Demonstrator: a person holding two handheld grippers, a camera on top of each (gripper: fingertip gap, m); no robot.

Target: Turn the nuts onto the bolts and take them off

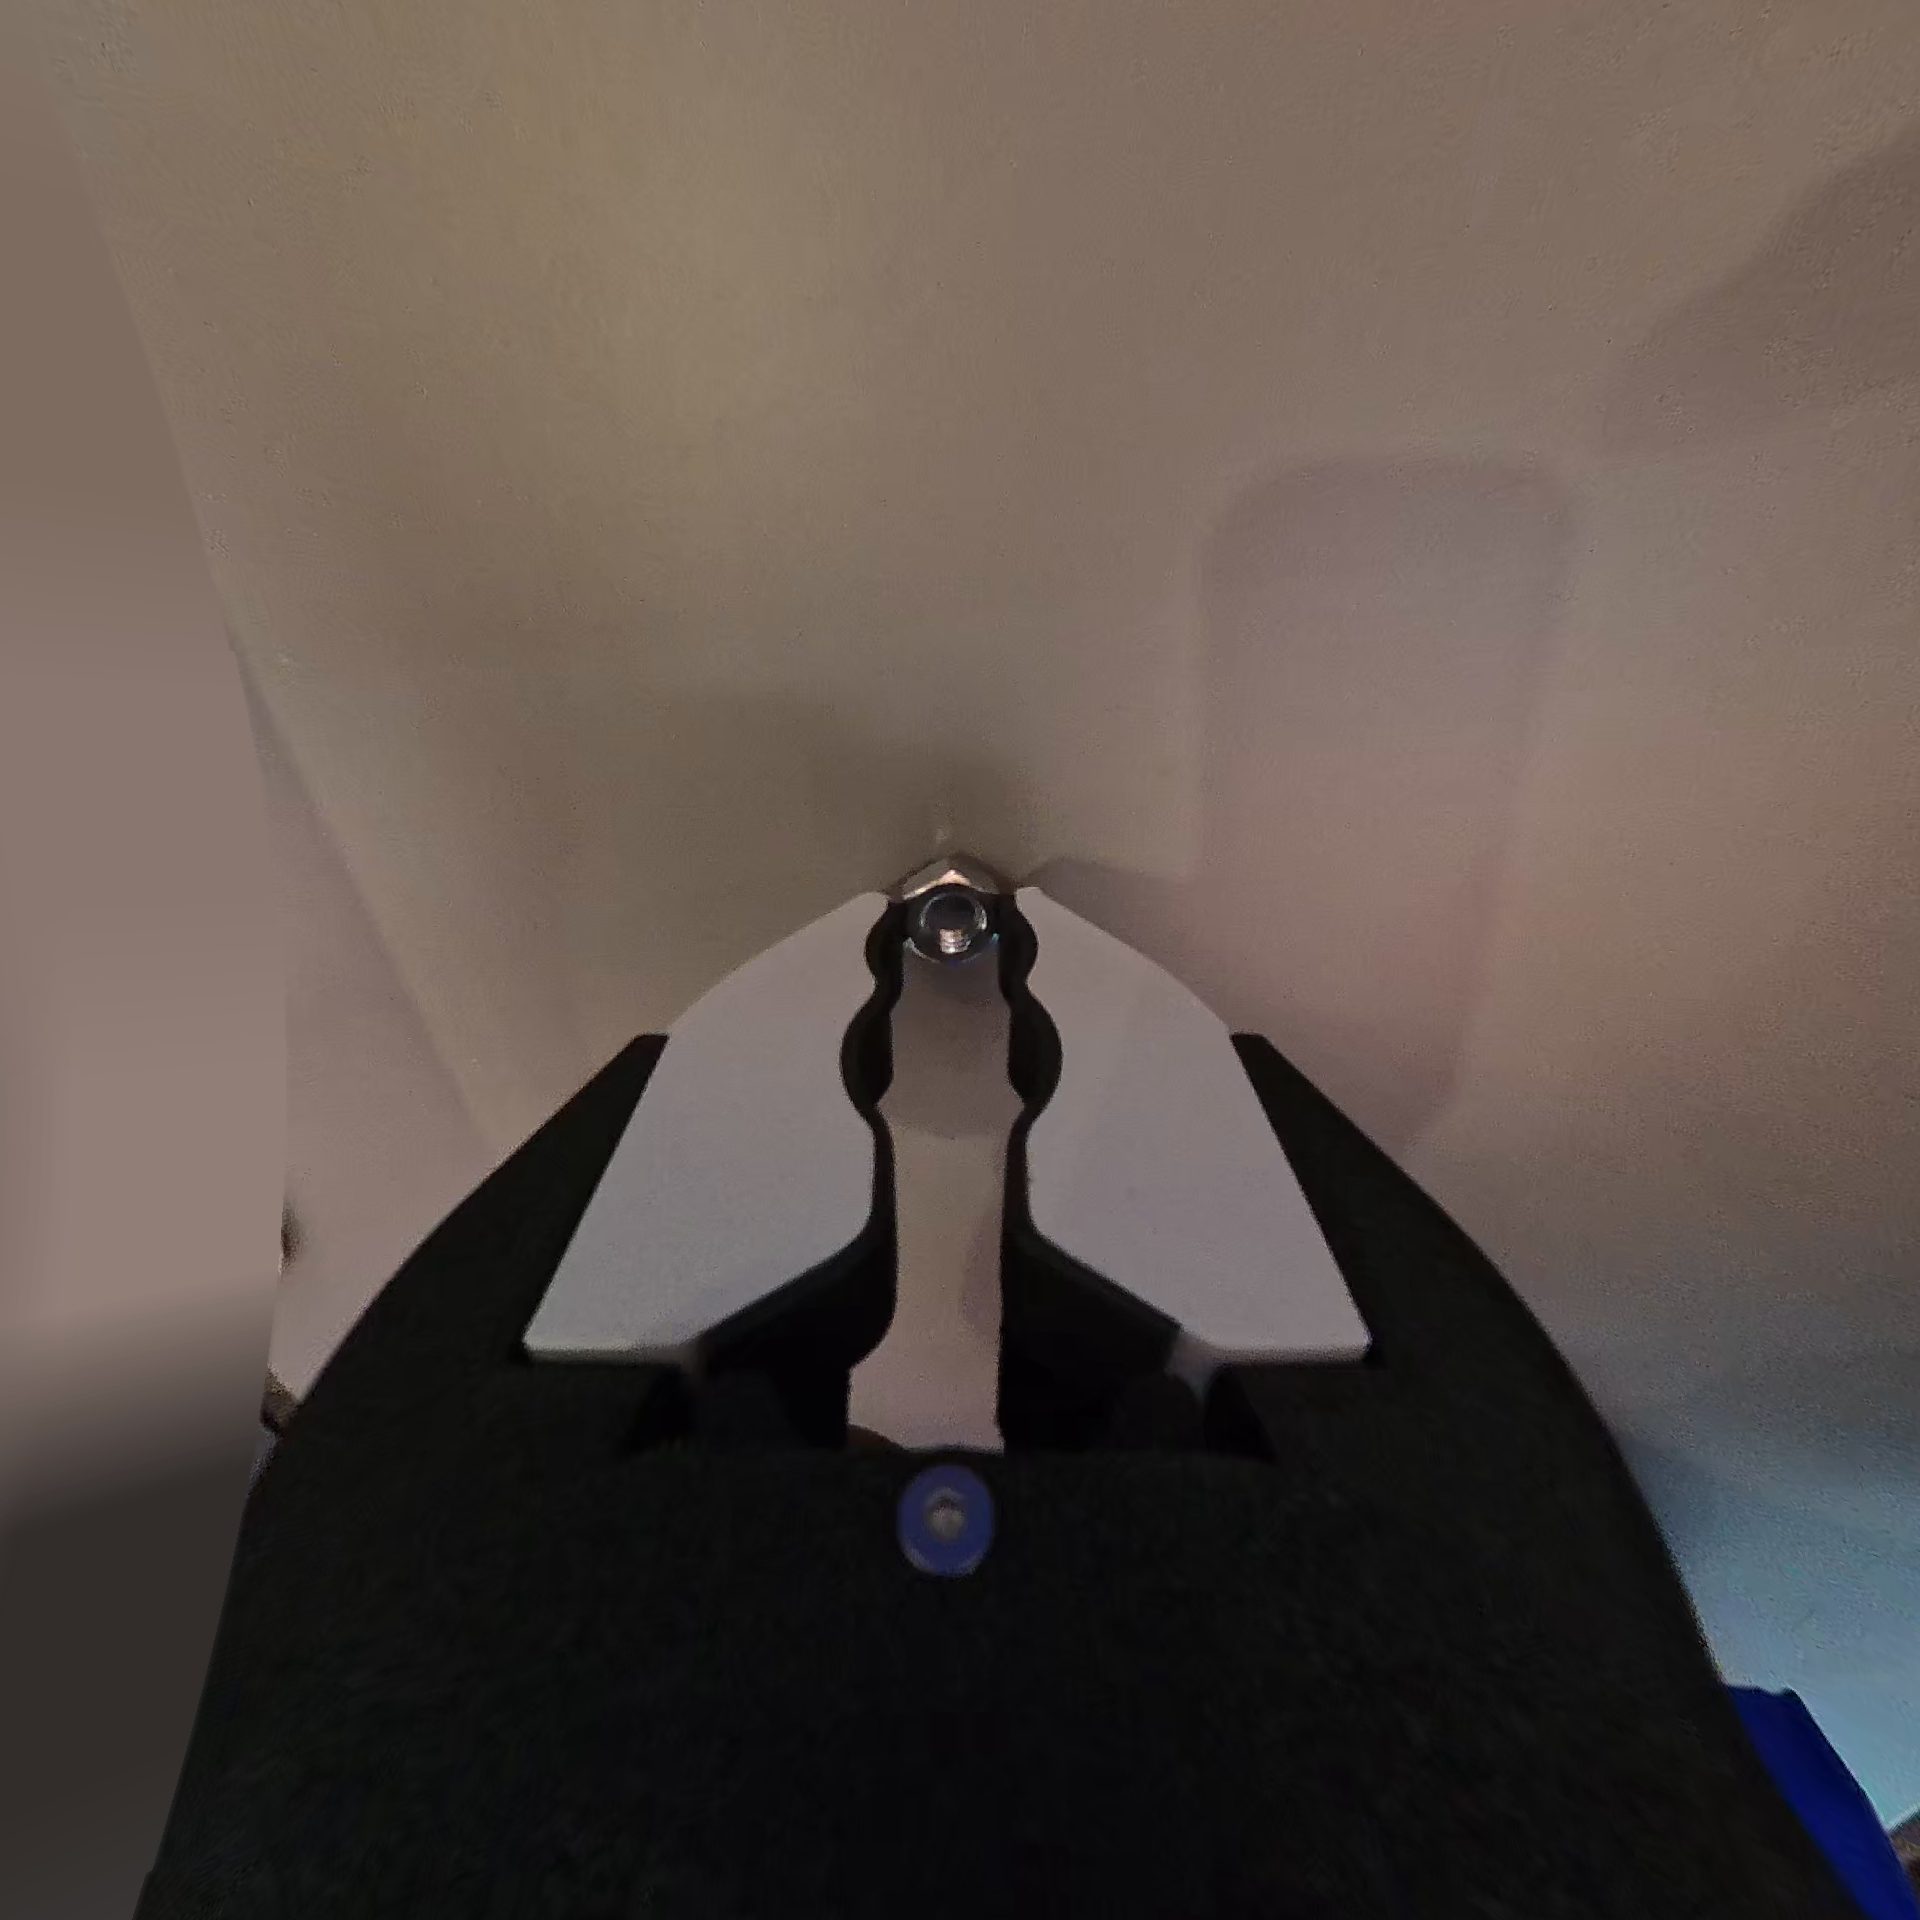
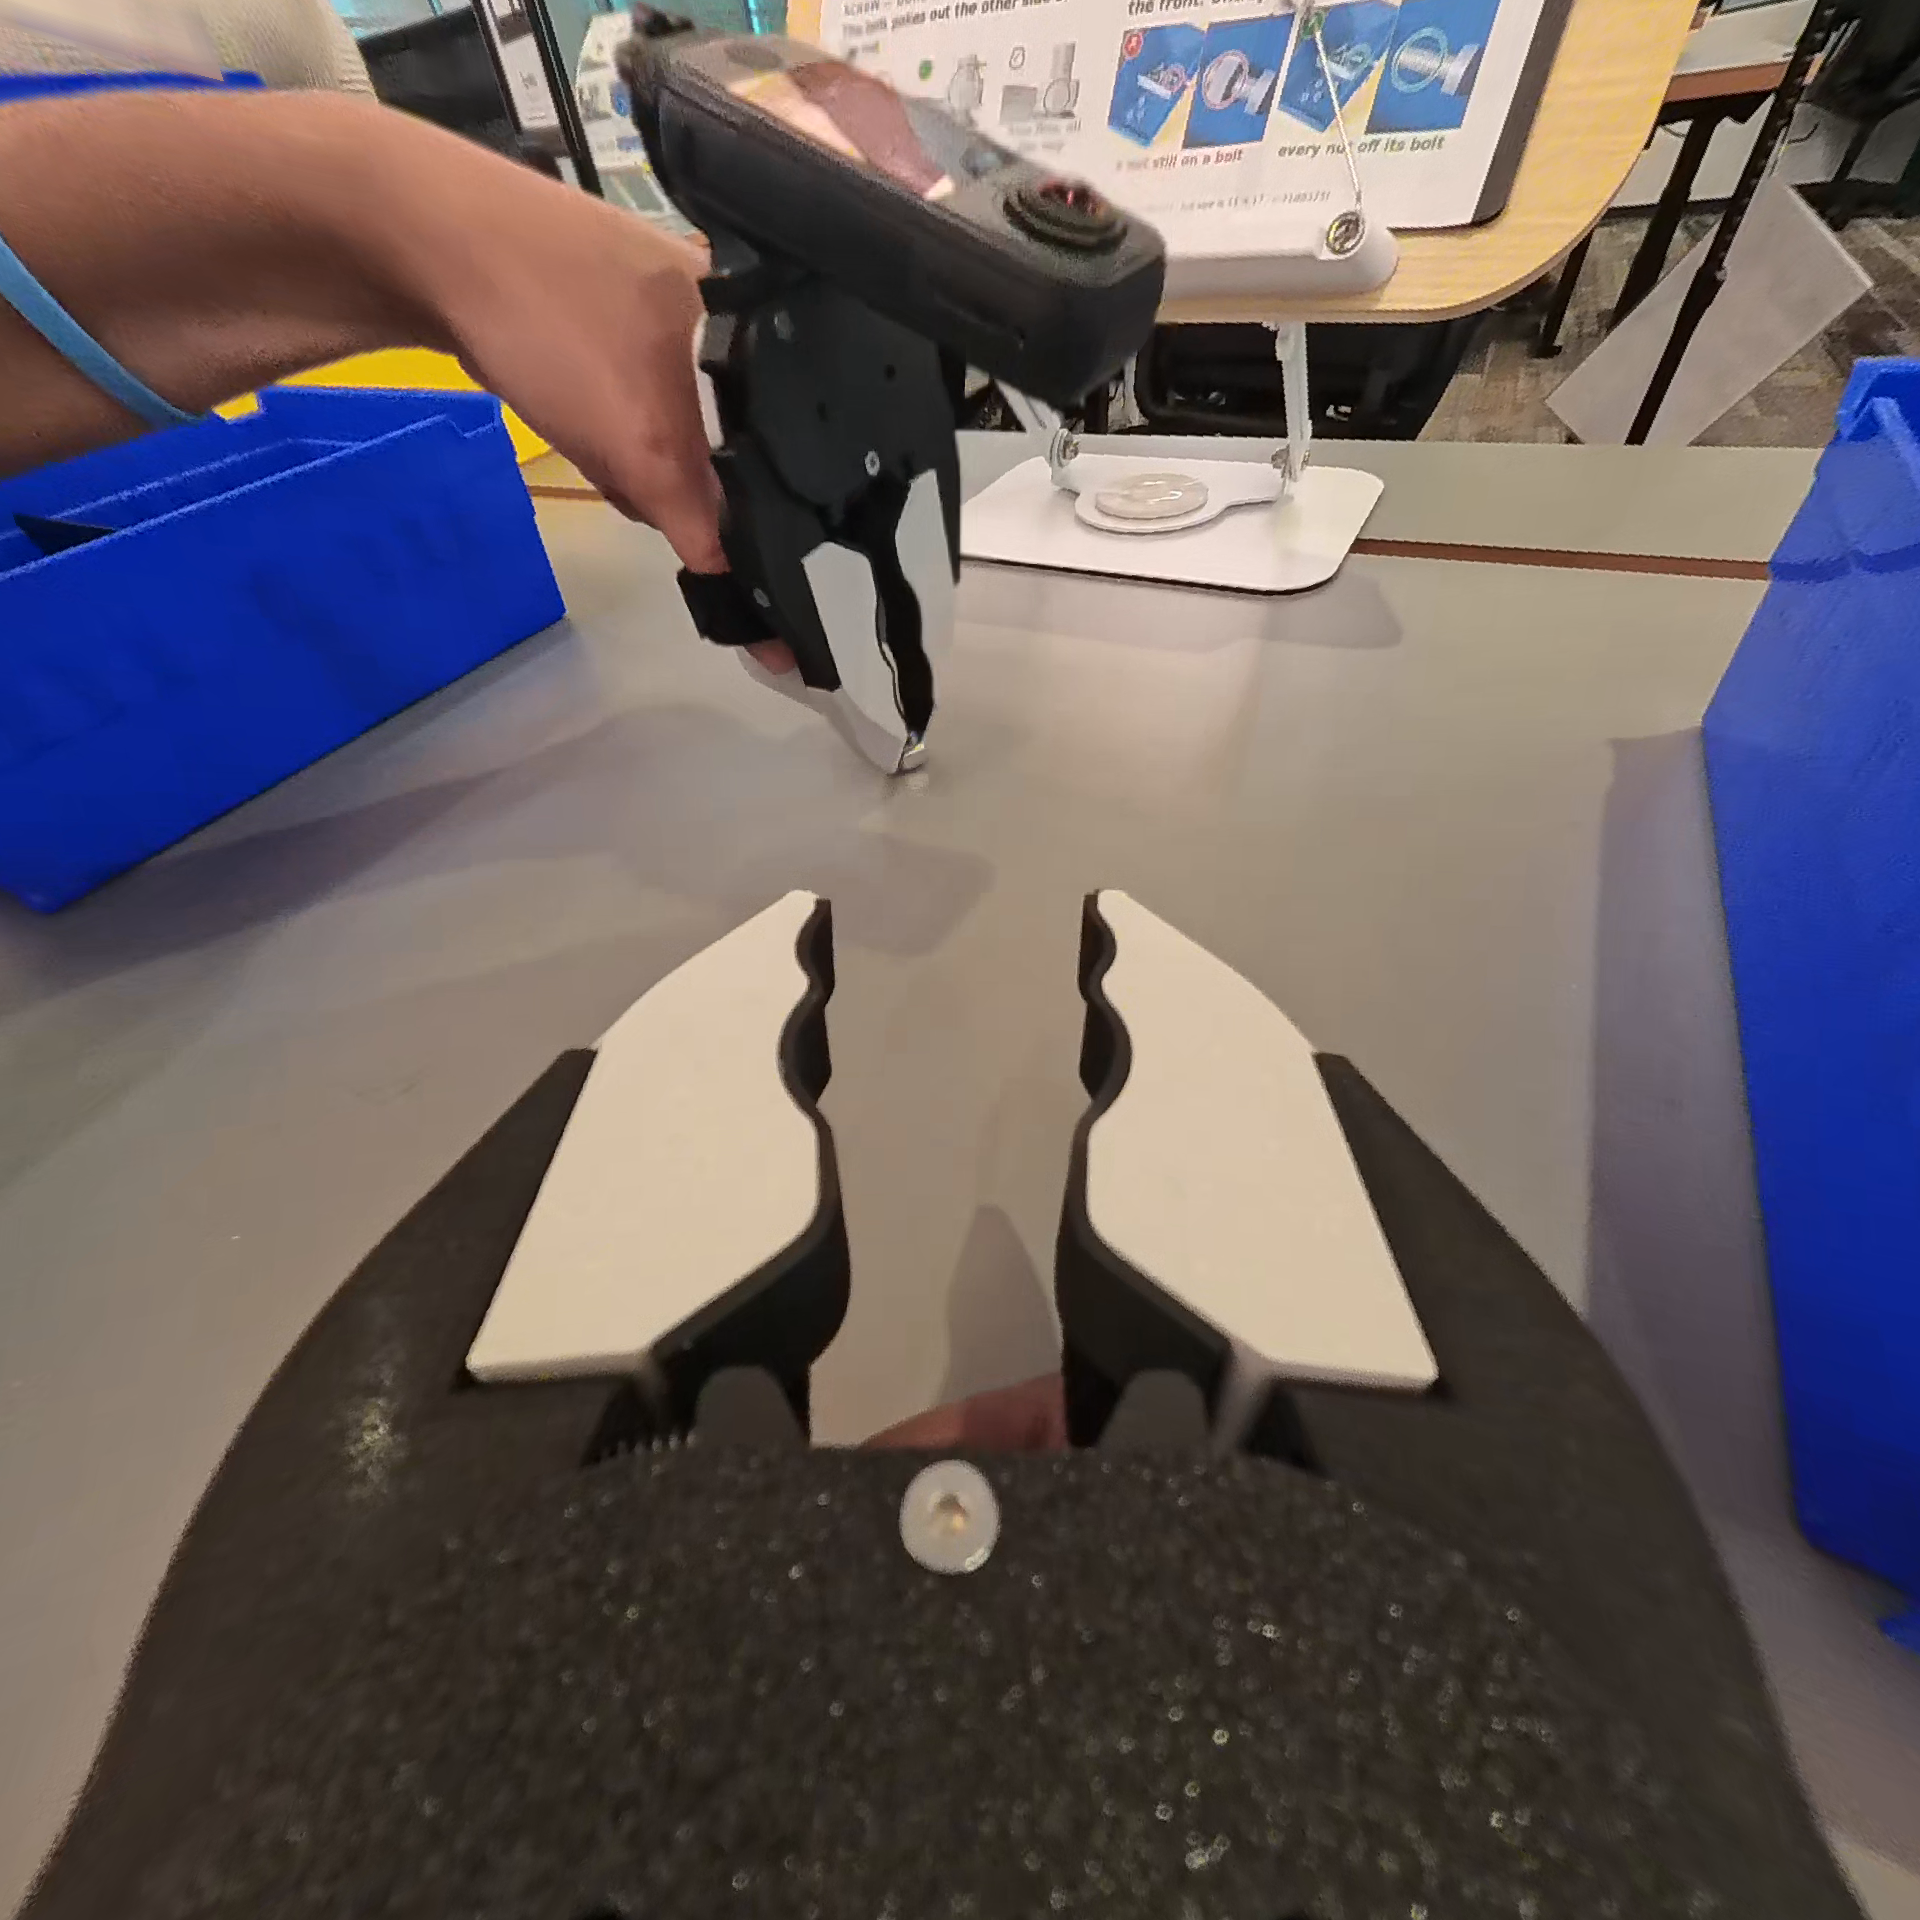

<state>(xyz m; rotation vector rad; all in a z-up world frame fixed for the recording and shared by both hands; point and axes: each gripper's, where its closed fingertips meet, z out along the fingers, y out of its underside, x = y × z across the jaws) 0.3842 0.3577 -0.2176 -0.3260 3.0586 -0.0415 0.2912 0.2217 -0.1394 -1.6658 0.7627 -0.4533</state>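
In the left wrist view, the left gripper (image 1: 948, 920) pointed steeply down at the grey table (image 1: 727, 468), its two white fingers nearly closed, pinching one silver nut (image 1: 948, 914) at their very tips. The nut's threaded hole faced the camera, and its far edge sat at or just above the tabletop; contact with the surface could not be told. One blue bin corner (image 1: 1808, 1787) showed at the lower right edge. In the right wrist view, the right gripper (image 2: 956, 935) hovered above the table (image 2: 1299, 883) with its two fingers spread well apart and nothing between them. Ahead of it, one hand (image 2: 613, 416) held the left gripper (image 2: 906, 753) tipped downward, its tips close together on a small glint of metal right at the surface. Two blue bins were visible: one blue bin (image 2: 260, 623) at left, another tall blue bin (image 2: 1829, 987) at right. Beyond stood one white stand (image 2: 1174, 520) carrying an instruction board (image 2: 1247, 104). No bolt could be made out in either view.
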